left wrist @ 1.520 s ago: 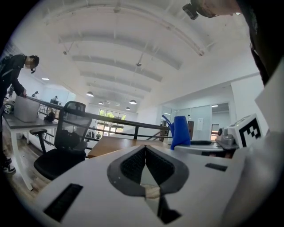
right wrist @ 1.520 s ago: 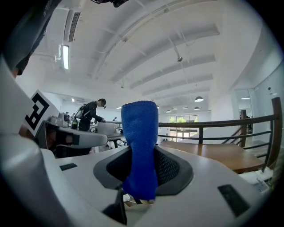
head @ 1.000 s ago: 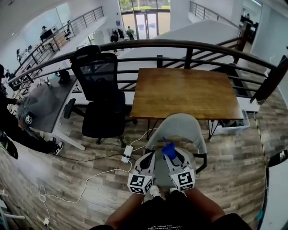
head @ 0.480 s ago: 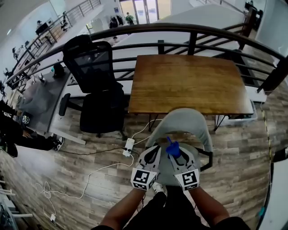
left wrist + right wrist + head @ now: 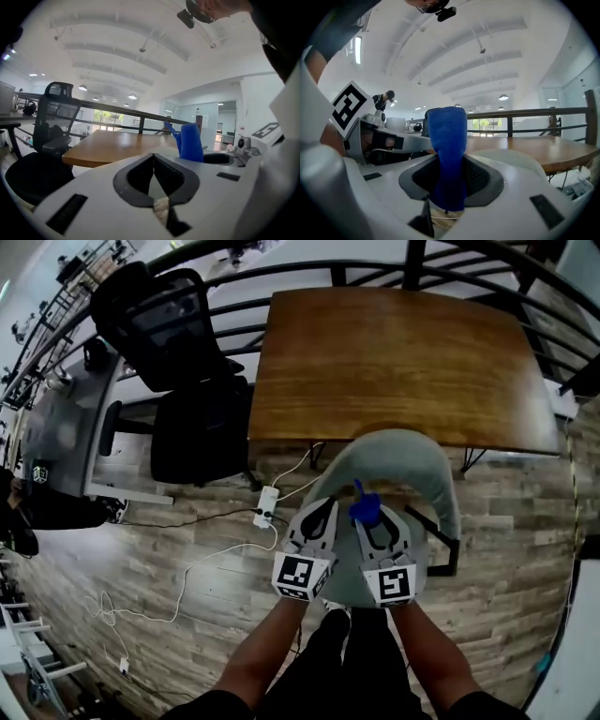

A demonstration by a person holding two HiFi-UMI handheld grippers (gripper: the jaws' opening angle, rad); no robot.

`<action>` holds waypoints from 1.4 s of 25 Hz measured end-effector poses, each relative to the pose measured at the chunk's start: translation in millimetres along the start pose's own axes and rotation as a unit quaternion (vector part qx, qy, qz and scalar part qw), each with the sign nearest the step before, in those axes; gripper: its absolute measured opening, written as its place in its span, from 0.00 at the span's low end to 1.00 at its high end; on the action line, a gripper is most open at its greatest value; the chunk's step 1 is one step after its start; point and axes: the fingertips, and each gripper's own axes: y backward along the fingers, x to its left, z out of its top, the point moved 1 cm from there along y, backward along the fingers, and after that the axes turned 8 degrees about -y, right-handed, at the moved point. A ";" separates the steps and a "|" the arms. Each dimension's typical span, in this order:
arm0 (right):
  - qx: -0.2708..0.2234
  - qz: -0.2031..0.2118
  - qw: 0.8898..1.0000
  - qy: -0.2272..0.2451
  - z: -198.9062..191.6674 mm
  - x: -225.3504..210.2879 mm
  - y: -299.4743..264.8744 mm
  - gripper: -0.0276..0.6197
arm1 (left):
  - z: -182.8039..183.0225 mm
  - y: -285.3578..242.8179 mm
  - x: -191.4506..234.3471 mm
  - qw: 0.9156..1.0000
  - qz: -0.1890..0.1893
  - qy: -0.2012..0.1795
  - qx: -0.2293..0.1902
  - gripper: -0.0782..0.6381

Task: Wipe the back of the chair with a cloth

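Your right gripper (image 5: 369, 521) is clamped on the blue cloth (image 5: 364, 508), which pokes past its tips toward 12 o'clock. Your left gripper (image 5: 322, 512), just beside it at 9 o'clock, has its jaws pressed together on nothing. Both hang over the grey chair (image 5: 405, 454), whose curved back lies at 12 o'clock, near the wooden table (image 5: 394, 352)

Likely an office: swivel chair (image 5: 190, 390), wooden desk (image 5: 394, 362)

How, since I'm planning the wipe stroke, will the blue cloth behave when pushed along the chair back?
Probably soft but not limp: the blue cloth stands upright above the right gripper, whose jaws pinch it. Its fuzzy weave likely drags rather than slips on the chair back.
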 end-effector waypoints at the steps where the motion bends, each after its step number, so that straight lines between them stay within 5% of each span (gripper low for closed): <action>1: 0.003 -0.002 1.000 -0.005 -6.5 -3.9 -6.3 0.24 | -3.0 -6.8 1.6 1.000 -0.002 -0.002 -0.001 0.12; 22: 0.061 -0.033 0.997 -0.027 -56.8 -48.1 -123.6 0.24 | -48.8 -72.7 64.0 0.999 0.017 0.010 0.041 0.12; 35: 0.069 -0.017 0.997 -0.021 -57.7 -56.0 -132.2 0.24 | -59.3 -85.4 59.6 0.998 0.002 0.021 0.056 0.12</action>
